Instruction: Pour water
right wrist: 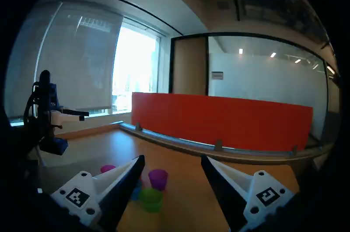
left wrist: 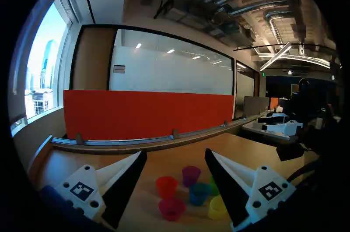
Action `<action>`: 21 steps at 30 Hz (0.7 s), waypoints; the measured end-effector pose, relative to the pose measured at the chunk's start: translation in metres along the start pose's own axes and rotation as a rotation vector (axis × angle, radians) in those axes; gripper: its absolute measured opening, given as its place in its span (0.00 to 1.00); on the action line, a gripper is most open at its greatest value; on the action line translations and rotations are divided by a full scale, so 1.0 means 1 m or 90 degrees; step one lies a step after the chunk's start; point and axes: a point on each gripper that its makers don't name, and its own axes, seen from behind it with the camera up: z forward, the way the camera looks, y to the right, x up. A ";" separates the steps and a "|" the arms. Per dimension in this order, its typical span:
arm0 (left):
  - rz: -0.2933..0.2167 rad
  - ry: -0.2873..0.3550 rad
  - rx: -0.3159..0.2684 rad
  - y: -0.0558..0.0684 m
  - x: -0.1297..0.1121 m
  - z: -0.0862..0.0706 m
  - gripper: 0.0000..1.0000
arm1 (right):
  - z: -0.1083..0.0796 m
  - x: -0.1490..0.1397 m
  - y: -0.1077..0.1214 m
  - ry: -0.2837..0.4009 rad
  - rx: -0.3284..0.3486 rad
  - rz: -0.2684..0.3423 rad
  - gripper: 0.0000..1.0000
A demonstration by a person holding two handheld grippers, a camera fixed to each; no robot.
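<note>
Item: left gripper (left wrist: 175, 152), seen in the left gripper view. Its two white fingers are spread wide with nothing between them, and they frame the lower middle of the frame. Item: right gripper (right wrist: 172, 158), seen in the right gripper view. It is in the same condition, with fingers parted and gripping nothing. Item: a set of small plastic cups standing upright in a loose cluster on the wooden table (left wrist: 65, 164), at the lower centre of the left gripper view. They are the orange cup (left wrist: 166, 187), the purple cup (left wrist: 191, 175) behind it, the blue cup (left wrist: 199, 193), the magenta cup (left wrist: 171, 209) nearest the camera, and the yellow cup (left wrist: 217, 207) just beside the right-hand finger. The right gripper view has the same cluster at its lower left, with the green cup (right wrist: 151, 199) in front and the purple one just behind it. Contents: whether any cup holds water cannot be told, because the interiors are too small and too shaded. Surroundings: an orange partition (left wrist: 148, 114) runs across the middle of the frame behind the table, and a bright window (left wrist: 41, 79) is at the upper left. Progress, as a judgement: no cup is lifted or tilted, and neither tool touches one. So the pour is not yet begun — the whole job is left: choosing a source cup, closing on it, carrying it over a second cup and tipping it.
</note>
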 end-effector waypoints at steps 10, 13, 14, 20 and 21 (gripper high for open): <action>0.023 -0.044 -0.026 0.001 -0.014 0.011 0.98 | 0.014 -0.009 -0.007 -0.031 0.031 -0.017 1.00; 0.034 -0.064 -0.035 0.002 -0.021 0.015 0.98 | 0.018 -0.016 -0.008 -0.047 0.041 -0.027 1.00; 0.038 -0.071 -0.038 0.002 -0.023 0.016 0.99 | 0.019 -0.018 -0.008 -0.052 0.044 -0.030 1.00; 0.061 -0.113 -0.060 0.003 -0.039 0.025 0.98 | 0.026 -0.035 -0.011 -0.089 0.067 -0.049 1.00; 0.066 -0.121 -0.065 0.003 -0.043 0.026 0.98 | 0.028 -0.037 -0.012 -0.094 0.070 -0.052 1.00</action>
